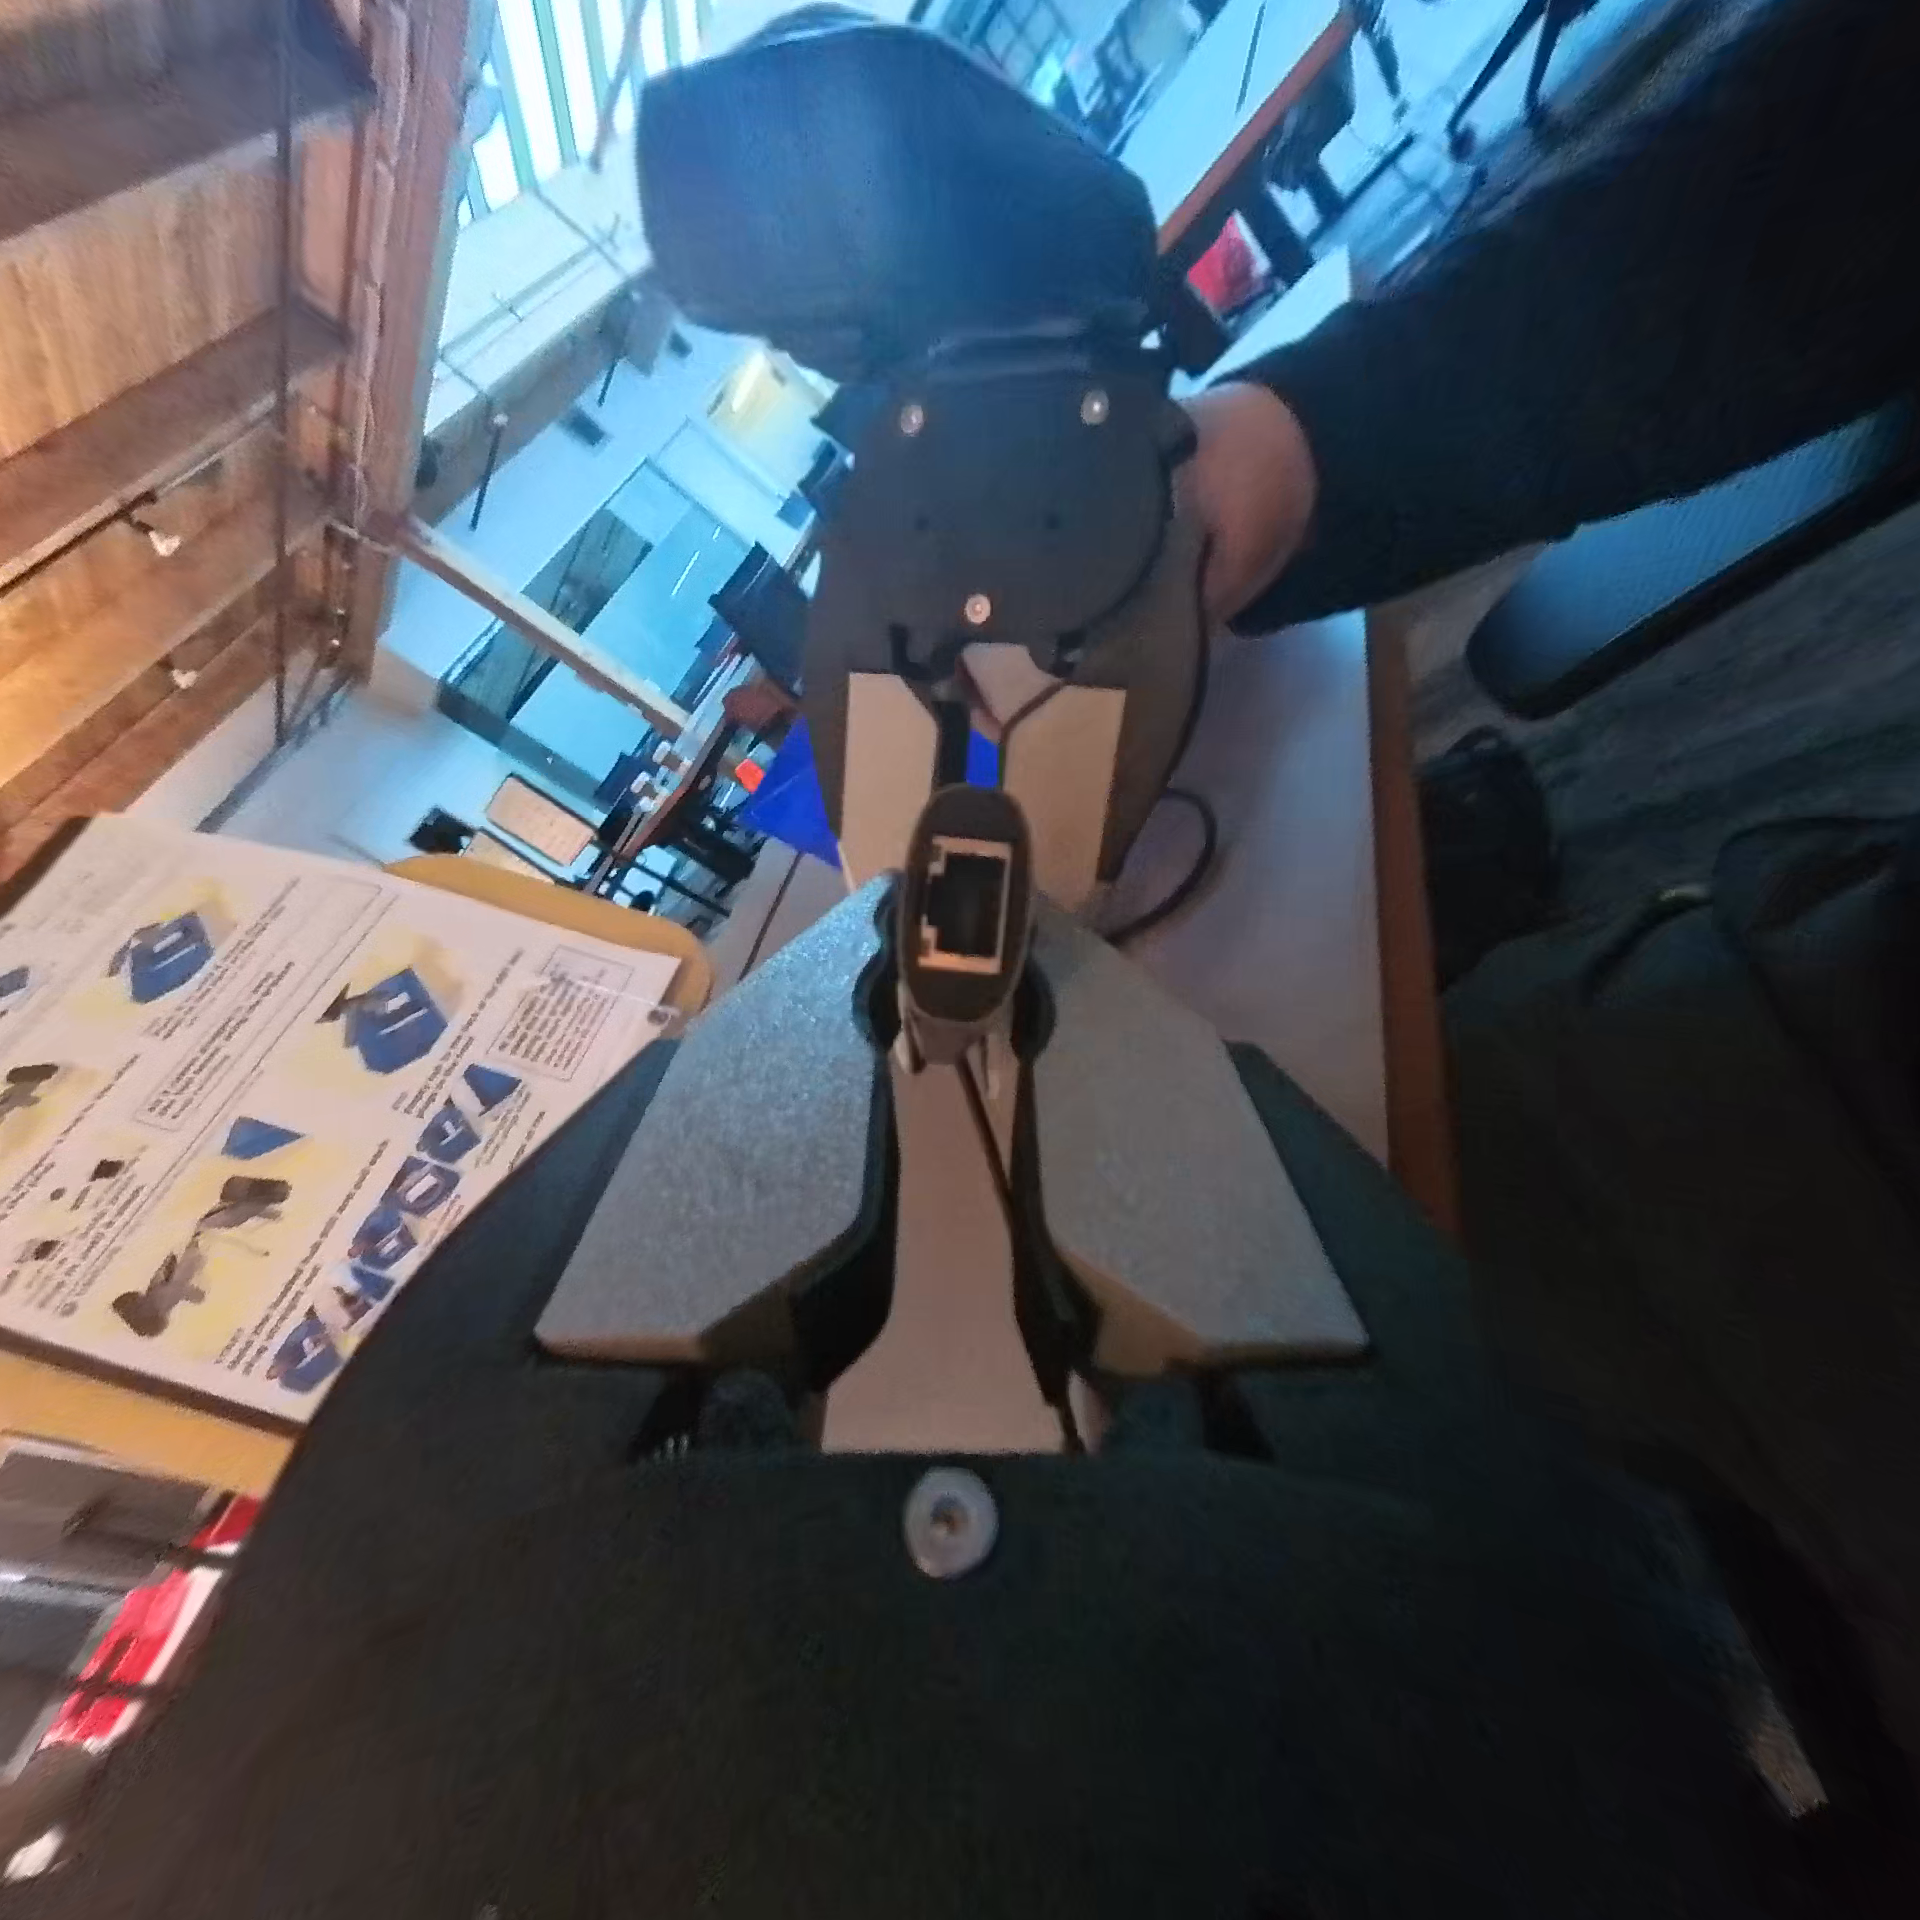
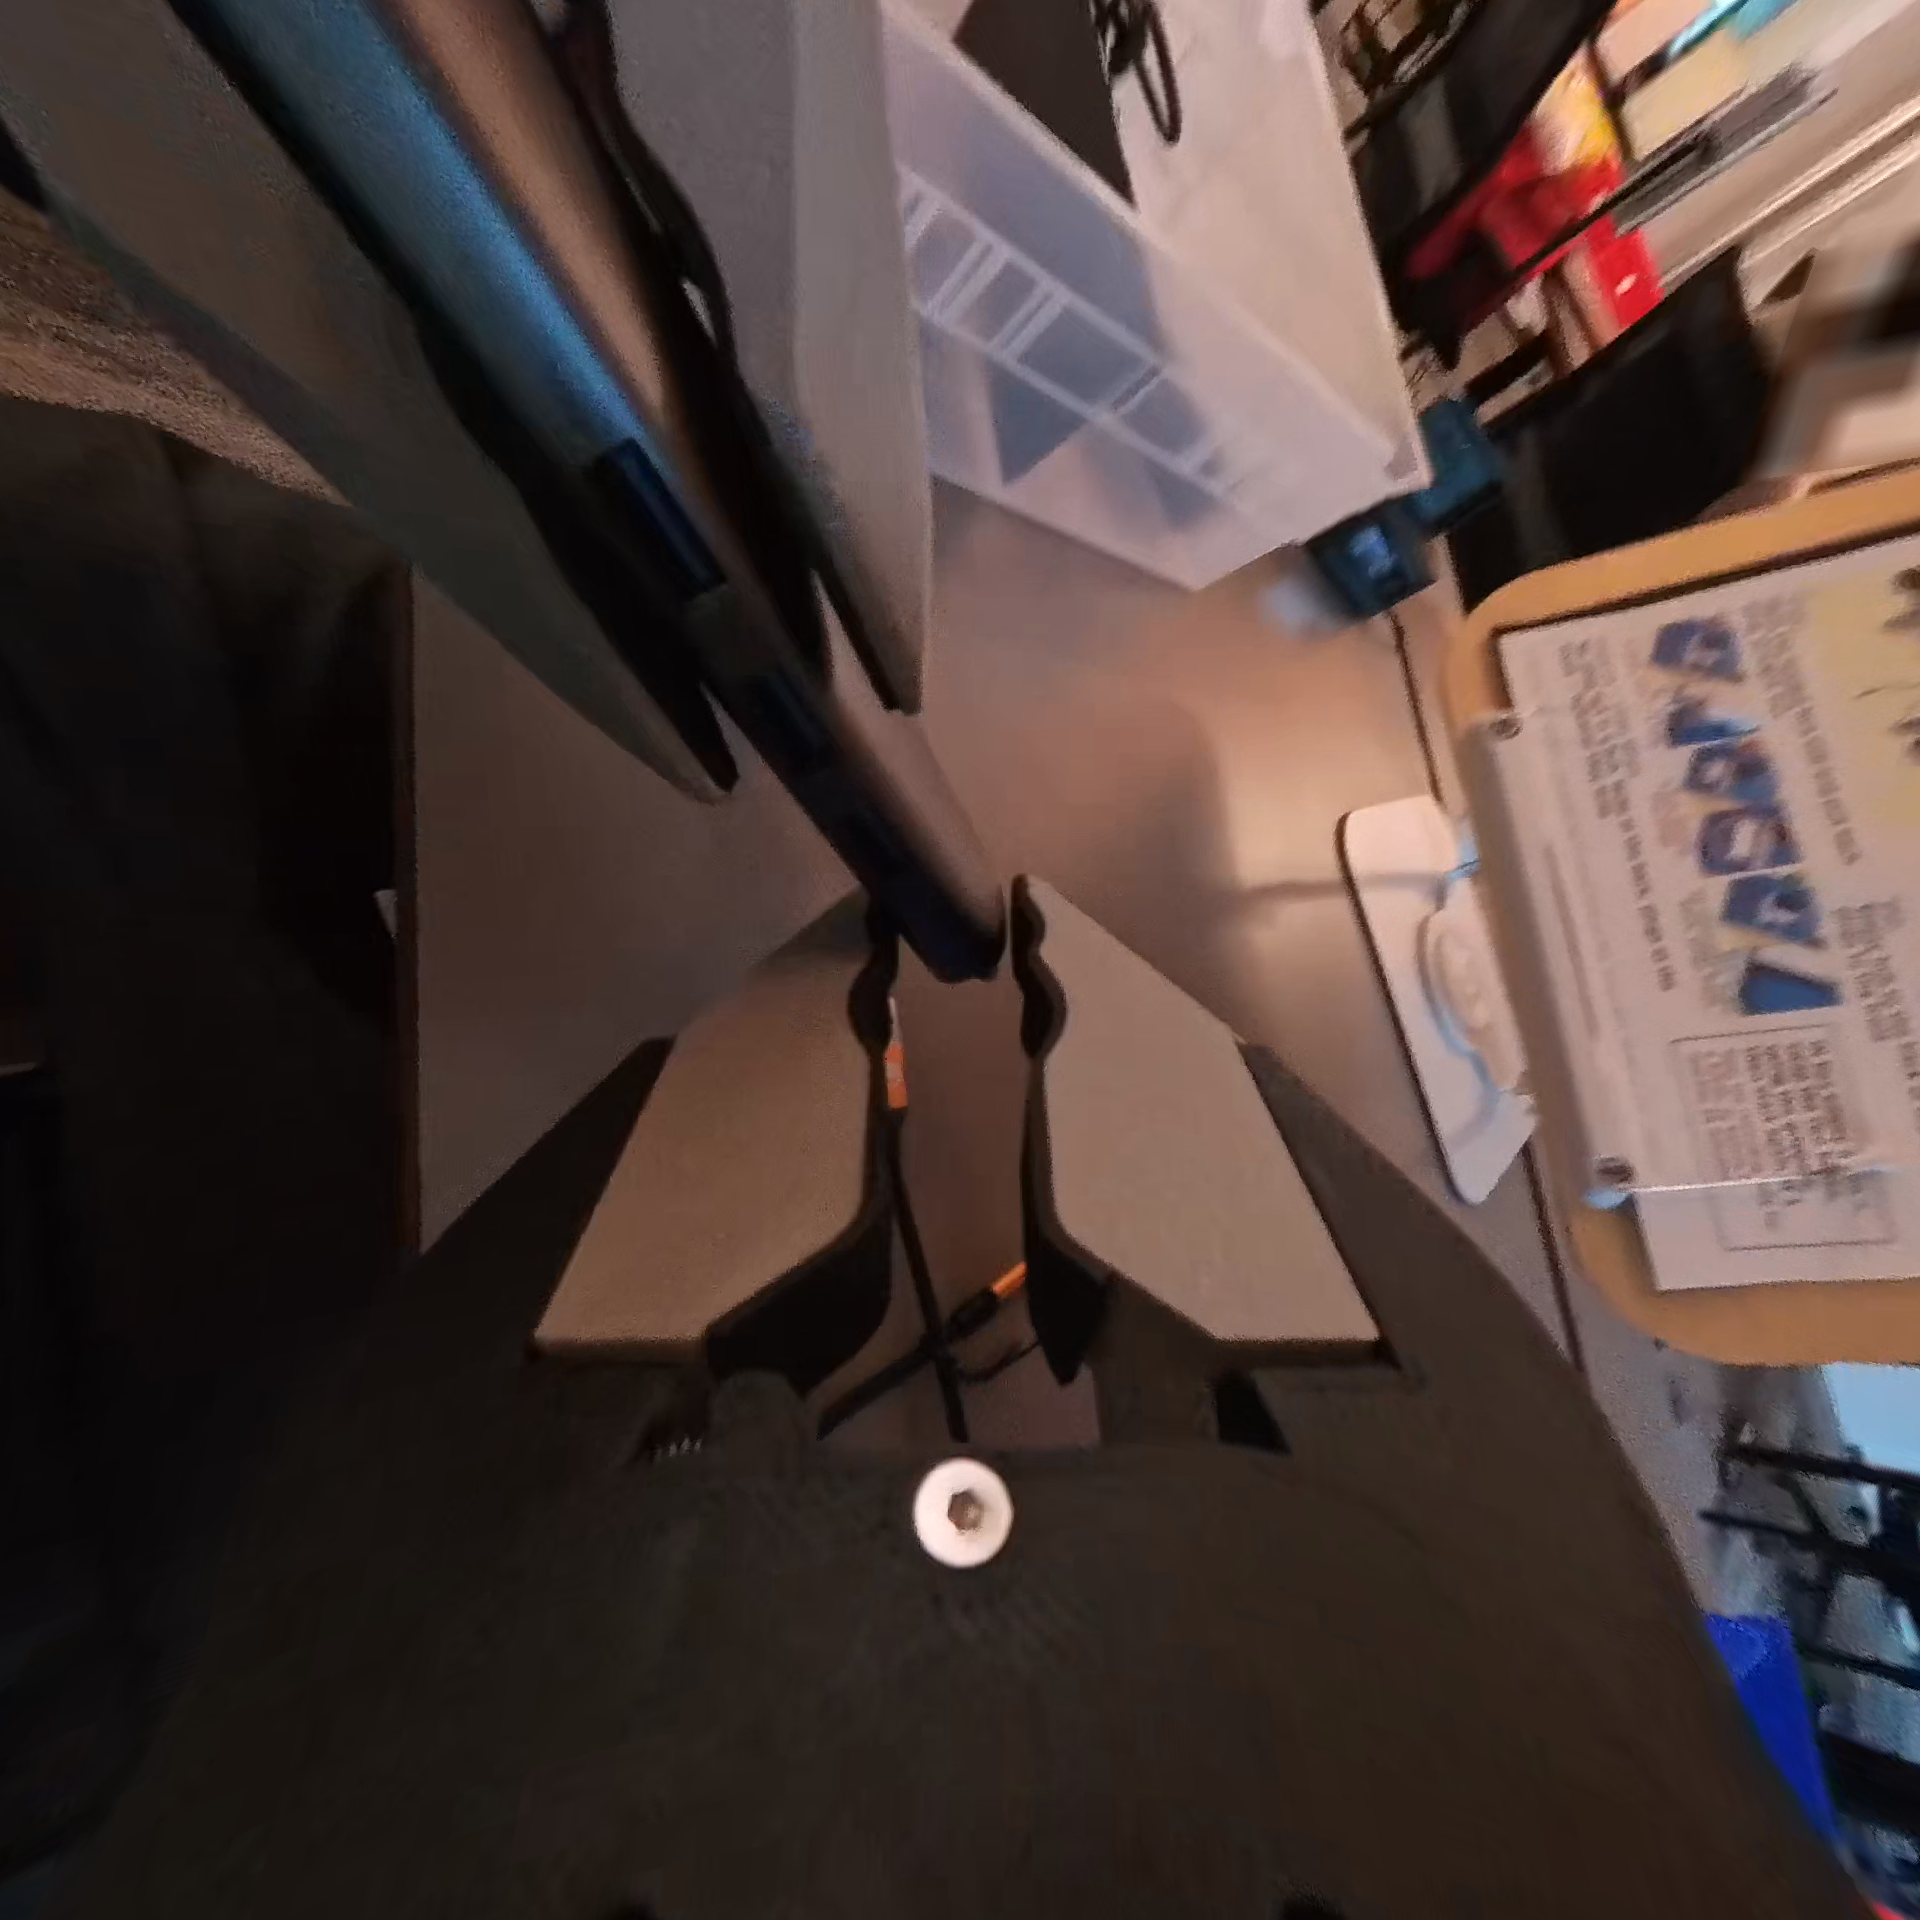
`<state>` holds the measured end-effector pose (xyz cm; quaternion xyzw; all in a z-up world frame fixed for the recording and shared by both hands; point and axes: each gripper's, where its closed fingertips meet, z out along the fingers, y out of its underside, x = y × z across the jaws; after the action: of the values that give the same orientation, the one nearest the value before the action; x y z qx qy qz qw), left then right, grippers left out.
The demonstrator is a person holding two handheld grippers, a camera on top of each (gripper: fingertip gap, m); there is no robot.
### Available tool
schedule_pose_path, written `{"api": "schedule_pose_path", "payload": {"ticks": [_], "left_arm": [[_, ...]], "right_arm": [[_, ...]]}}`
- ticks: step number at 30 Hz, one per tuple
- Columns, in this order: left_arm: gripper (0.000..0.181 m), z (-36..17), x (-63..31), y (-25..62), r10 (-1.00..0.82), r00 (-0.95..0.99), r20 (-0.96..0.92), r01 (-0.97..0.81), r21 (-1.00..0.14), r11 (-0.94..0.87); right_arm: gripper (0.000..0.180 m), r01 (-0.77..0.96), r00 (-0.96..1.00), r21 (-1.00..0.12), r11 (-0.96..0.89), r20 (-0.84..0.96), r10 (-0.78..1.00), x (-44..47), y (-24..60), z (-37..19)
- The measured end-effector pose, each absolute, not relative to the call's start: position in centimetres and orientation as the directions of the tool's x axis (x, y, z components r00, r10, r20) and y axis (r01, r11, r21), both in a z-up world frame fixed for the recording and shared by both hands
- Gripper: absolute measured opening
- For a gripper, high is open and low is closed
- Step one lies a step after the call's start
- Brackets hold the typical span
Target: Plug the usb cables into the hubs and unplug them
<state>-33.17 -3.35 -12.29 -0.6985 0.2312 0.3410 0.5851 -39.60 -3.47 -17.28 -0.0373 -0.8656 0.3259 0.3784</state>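
My left gripper (image 1: 961, 966) has its jaws nearly closed, clamped on the end of a grey hub (image 1: 958, 925); its network port faces the camera. The hub is up off the pale surface (image 1: 1288, 935), near the edge closest to me. My right gripper (image 2: 940, 935) also has narrow jaws, pinching the far end of the same hub (image 2: 582, 405), which runs away up-left with blue ports along its side. A thin black cable (image 2: 920, 1278) runs between the right fingers (image 2: 1132, 1164). A printed instruction sheet (image 1: 291, 1081) lies toward the surface's left edge.
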Motion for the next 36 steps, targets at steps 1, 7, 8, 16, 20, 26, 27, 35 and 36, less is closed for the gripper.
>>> {"api": "schedule_pose_path", "payload": {"ticks": [1, 7, 8, 16, 20, 26, 27, 35, 36], "left_arm": [[0.014, -12.1, -33.0, -3.5, 0.070, 0.670, -0.739, -0.716, -0.669, -0.201], [0.018, -12.4, -33.2, -4.2, 0.027, 0.767, -0.641, -0.612, -0.743, -0.272], [0.018, -12.7, -33.5, -4.2, 0.029, 0.758, -0.651, -0.614, -0.729, -0.302], [0.015, -14.7, -34.4, -3.3, 0.021, 0.657, -0.754, -0.676, -0.601, -0.426], [0.015, -14.5, -34.6, -3.3, 0.031, 0.634, -0.773, -0.693, -0.585, -0.422], [0.014, -14.6, -39.3, -5.8, 0.131, 0.462, -0.877, -0.691, -0.449, -0.567], [0.015, -14.9, -40.0, -6.0, 0.134, 0.411, -0.902, -0.691, -0.404, -0.600], [0.015, -18.8, -41.6, -5.6, -0.021, 0.207, -0.978, -0.690, -0.130, -0.712], [0.014, -18.9, -41.8, -5.6, -0.027, 0.201, -0.979, -0.684, -0.121, -0.719]], "right_arm": [[0.015, -0.194, -0.708, -0.587, 0.786, 0.638, 0.301, -39.4, -3.6, -17.1], [0.014, -0.248, -0.692, -0.587, 0.771, 0.664, 0.284, -38.9, -4.0, -16.4], [0.014, -0.254, -0.694, -0.586, 0.769, 0.665, 0.277, -38.7, -4.1, -16.3], [0.014, -0.208, -0.714, -0.520, 0.828, 0.660, 0.235, -38.1, -4.1, -17.6], [0.014, -0.195, -0.742, -0.554, 0.809, 0.623, 0.248, -38.0, -3.7, -17.4], [0.020, 0.101, -0.799, -0.629, 0.771, 0.411, 0.440, -40.0, 1.0, -18.6], [0.017, 0.183, -0.793, -0.646, 0.741, 0.349, 0.500, -40.6, 1.7, -19.2], [0.022, 0.295, -0.829, -0.604, 0.740, 0.222, 0.512, -40.6, 2.1, -23.0], [0.022, 0.290, -0.832, -0.601, 0.745, 0.226, 0.506, -40.6, 2.0, -23.1]]}}
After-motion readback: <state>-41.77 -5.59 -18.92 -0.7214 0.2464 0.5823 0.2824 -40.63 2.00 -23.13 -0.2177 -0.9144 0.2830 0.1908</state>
